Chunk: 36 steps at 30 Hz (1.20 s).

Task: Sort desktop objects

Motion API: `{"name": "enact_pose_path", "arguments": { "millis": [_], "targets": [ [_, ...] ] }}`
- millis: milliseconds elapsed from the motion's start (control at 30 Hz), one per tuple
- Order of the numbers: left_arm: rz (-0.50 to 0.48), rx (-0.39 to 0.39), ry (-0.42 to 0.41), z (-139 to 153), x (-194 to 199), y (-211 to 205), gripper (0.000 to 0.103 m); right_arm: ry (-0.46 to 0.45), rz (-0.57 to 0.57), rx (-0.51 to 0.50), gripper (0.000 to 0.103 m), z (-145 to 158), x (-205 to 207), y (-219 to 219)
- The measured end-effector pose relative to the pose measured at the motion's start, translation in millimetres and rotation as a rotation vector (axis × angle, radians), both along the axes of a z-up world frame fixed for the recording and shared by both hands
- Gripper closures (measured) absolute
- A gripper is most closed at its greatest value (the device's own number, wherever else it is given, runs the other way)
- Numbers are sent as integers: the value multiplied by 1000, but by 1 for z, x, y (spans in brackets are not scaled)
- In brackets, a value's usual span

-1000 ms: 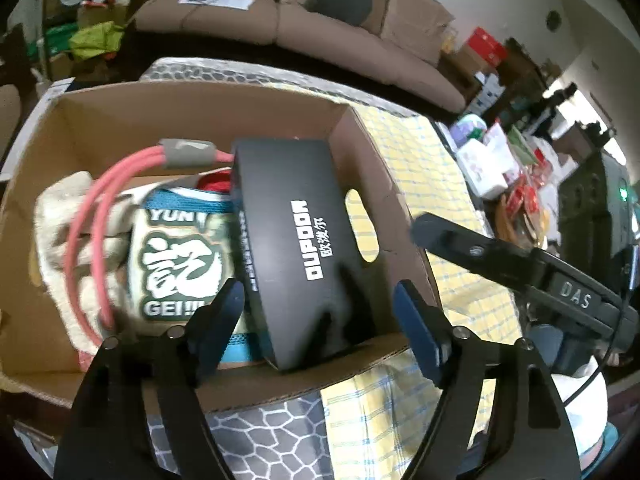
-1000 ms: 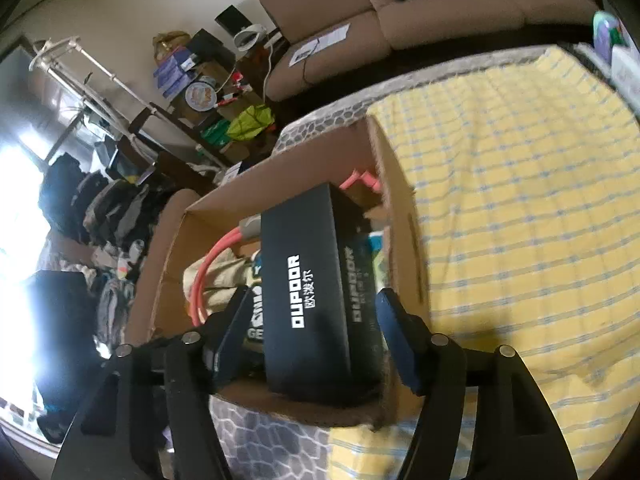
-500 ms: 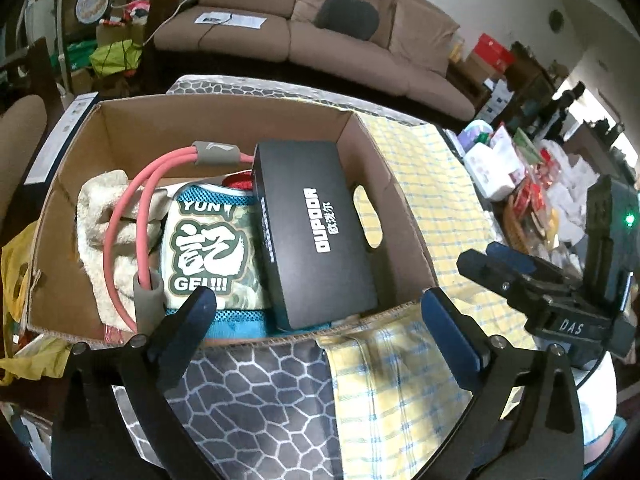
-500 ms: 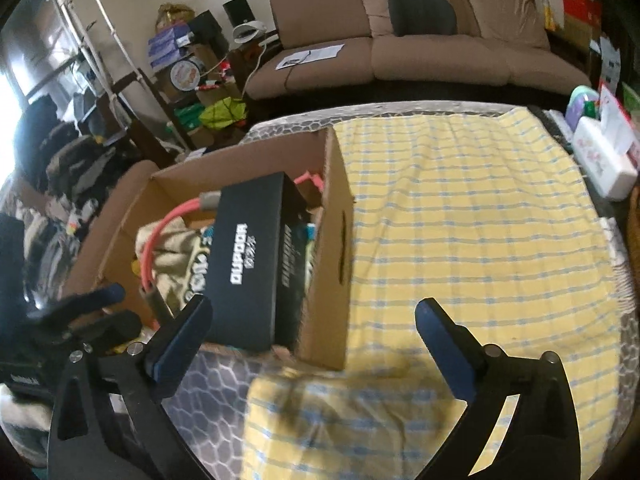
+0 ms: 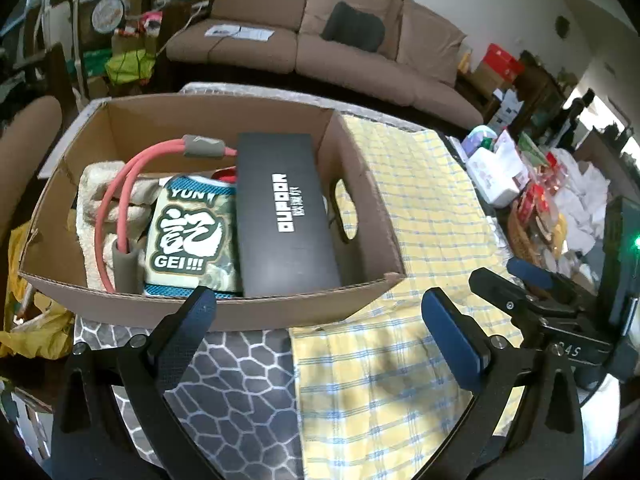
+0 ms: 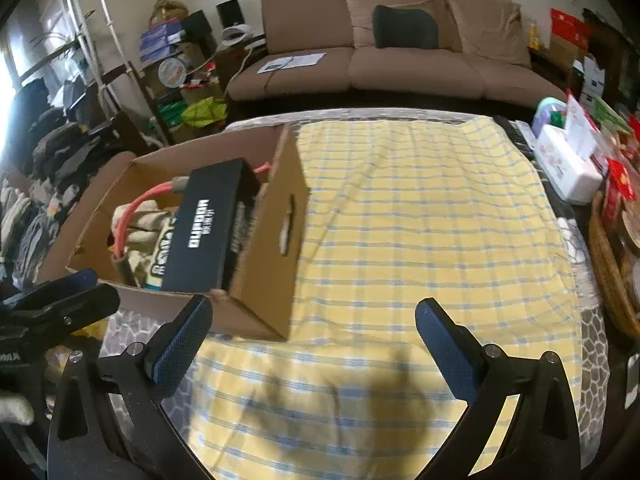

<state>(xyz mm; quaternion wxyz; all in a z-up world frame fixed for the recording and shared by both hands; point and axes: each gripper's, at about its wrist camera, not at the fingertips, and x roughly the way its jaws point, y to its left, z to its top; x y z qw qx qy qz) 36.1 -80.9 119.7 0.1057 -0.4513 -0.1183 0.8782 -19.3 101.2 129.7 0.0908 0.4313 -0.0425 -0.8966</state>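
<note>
Fingers of the left gripper (image 5: 318, 312) are standing spread wide with nothing between them, hovering over the near edge of the surface (image 5: 240, 404), where a grey honeycomb-patterned cover is showing beside a yellow checked cloth (image 5: 404, 360). Fingers of the right gripper (image 6: 314, 326) are likewise gaping wide and holding nothing, hanging above the yellow cloth just right of the box.

Just beyond the left gripper, a cardboard box (image 5: 360, 184) is sitting open-topped on the surface, its near wall almost level with the fingertips. Inside it, a black box lettered OUPOOR (image 5: 286, 212) is lying flat along the right side, next to the wall with the oval handle cutout. To its left, a green snack bag (image 5: 188, 232) marked YUN and GEI is lying face up, touching the black box. A red resistance band (image 5: 120, 196) with grey handles is curving over a cream towel (image 5: 94, 188) at the left end of the box.

Past the box, the yellow cloth is stretching bare across the middle of the surface. Along the far right edge, a white tissue box (image 6: 568, 168) and a woven basket (image 6: 612, 272) are sitting among cluttered packets. Farther back, a brown sofa (image 6: 400, 64) is standing against the wall with a dark cushion (image 6: 404, 32) on it.
</note>
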Motion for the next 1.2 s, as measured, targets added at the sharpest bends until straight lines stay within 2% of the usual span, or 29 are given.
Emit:
{"name": "enact_pose_path", "arguments": {
  "millis": [133,267,633,933,1200],
  "targets": [
    [8,-46,49,-6,9,27,0,11,-36,28,0,-11,5,22],
    [29,-58,85,-20,16,52,0,24,-65,46,0,-26,13,44],
    [58,-91,54,-69,13,100,0,-6,-104,93,0,-77,23,96],
    [54,-128,67,-88,10,134,0,-6,-135,102,0,-84,23,134],
    [62,-158,33,-109,2,156,0,-38,-167,100,0,-98,24,173]
  ]
}}
